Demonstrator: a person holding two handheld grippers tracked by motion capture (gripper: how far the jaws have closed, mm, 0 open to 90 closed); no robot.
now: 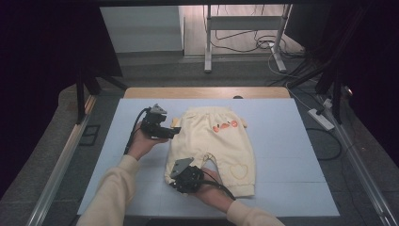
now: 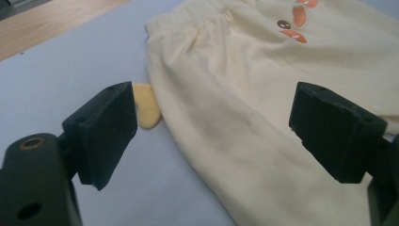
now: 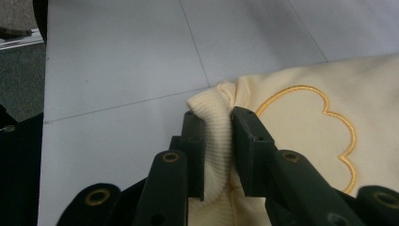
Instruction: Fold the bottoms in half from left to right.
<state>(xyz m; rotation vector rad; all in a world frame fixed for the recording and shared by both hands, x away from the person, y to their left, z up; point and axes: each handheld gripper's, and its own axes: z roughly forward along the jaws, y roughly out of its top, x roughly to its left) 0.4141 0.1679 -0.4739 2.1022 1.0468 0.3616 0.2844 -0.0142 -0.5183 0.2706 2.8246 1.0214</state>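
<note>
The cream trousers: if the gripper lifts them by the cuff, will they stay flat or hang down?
The trousers will probably hang limp: the cloth lies soft and creased on the table. The ribbed cuff already bunches between the right gripper jaws, so it likely holds without slipping. They look light and should drag easily.

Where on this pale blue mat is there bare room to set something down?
The pale blue mat is bare right of the cream children's trousers and along its near-left corner. It is crowded by the trousers' left edge, where the left gripper and right gripper work.
</note>
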